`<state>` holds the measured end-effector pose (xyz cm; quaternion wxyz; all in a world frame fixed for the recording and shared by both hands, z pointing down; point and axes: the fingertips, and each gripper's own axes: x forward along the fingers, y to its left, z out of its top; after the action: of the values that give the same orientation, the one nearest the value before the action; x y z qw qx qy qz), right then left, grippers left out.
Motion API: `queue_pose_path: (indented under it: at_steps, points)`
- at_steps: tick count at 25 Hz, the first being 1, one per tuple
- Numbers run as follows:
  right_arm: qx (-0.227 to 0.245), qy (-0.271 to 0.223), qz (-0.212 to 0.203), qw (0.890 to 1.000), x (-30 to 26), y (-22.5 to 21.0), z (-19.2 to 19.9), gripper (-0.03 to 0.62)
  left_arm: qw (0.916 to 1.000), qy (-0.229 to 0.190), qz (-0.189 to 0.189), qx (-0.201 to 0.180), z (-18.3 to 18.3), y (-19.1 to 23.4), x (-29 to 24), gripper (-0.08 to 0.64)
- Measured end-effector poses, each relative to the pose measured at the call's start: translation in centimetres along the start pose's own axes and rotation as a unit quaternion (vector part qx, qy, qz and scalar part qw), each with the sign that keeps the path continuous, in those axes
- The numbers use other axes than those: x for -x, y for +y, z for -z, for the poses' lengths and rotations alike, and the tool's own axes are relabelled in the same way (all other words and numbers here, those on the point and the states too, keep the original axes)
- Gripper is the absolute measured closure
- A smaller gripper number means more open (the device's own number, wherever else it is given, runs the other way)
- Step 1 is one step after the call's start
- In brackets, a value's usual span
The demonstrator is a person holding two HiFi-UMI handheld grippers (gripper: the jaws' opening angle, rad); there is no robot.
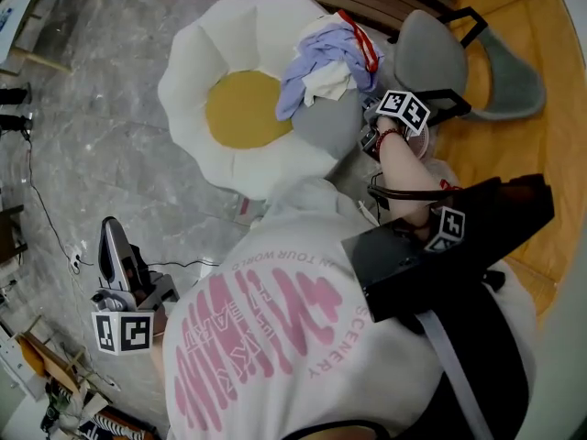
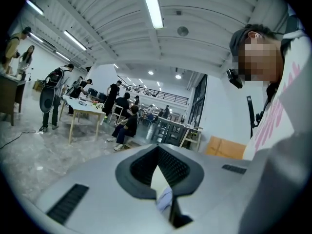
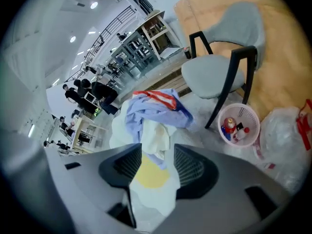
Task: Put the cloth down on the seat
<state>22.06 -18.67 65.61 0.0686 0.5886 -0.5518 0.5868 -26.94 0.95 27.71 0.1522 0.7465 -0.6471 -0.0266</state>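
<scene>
The crumpled purple-blue, white and red cloth (image 1: pixel 326 58) (image 3: pixel 153 113) lies in a heap on the big white flower-shaped soft seat with a round yellow middle (image 1: pixel 197 81). It sits on the seat's right side, just beside the yellow spot.

Closest of all is the person's white shirt with pink letters (image 1: pixel 275 337). Down at the left, the left gripper (image 1: pixel 112 232) (image 2: pixel 157 147) is low, well apart from the seat, over the grey stone floor (image 1: pixel 101 108). Its own view shows its two jaws pressed together at the tips, and I cannot see anything held in them (it looks out at a big hall with people and tables far off).

The right gripper (image 3: pixel 156 150) is up by the cloth. Its jaws are wide apart. A white fold of the cloth shows between them, but the pads do not squeeze it.

Past the seat stands a grey chair with black legs (image 3: pixel 214 72). Beside one chair leg is a small pink basket with bottles in it (image 3: pixel 239 125), and next to that lies a clear plastic bag (image 3: pixel 287 130)
</scene>
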Motion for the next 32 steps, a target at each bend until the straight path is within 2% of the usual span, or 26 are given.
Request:
queue_pose_path:
  at_steps: [4, 8, 10, 14, 19, 26, 29, 32]
  points:
    - [-0.010, 0.004, -0.046, 0.999, 1.8, 2.1, 3.4, 0.393, 0.9997, -0.012, 0.022, 0.004, -0.1, 1.0, 1.6, 0.551]
    - [0.010, -0.005, -0.112, 0.994, 4.1, 6.4, 6.3, 0.398, 0.9984, -0.022, 0.052, 0.008, -0.2, 2.0, 2.3, 0.551]
    - [0.012, -0.016, -0.158, 0.987, 5.4, 9.2, 7.7, 0.443, 0.9975, -0.021, 0.066, 0.016, 0.0, 2.4, 2.7, 0.551]
    - [0.015, -0.053, -0.239, 0.970, 9.0, 14.6, 9.3, 0.523, 0.9939, -0.016, 0.106, 0.026, 0.2, 2.7, 2.8, 0.551]
    - [0.050, -0.094, -0.305, 0.946, 14.6, 20.6, 11.0, 0.540, 0.9880, 0.000, 0.151, 0.031, 1.1, 2.5, 3.9, 0.551]
    - [0.100, -0.123, -0.411, 0.898, 22.4, 26.9, 14.1, 0.563, 0.9770, 0.017, 0.207, 0.049, 2.7, 0.1, 3.7, 0.551]
    - [0.131, -0.124, -0.438, 0.881, 25.5, 28.5, 14.7, 0.566, 0.9733, 0.015, 0.222, 0.056, 2.5, -1.1, 3.4, 0.551]
    - [0.165, -0.135, -0.445, 0.870, 27.8, 28.4, 13.8, 0.571, 0.9713, 0.012, 0.231, 0.055, 2.6, -2.9, 3.0, 0.551]
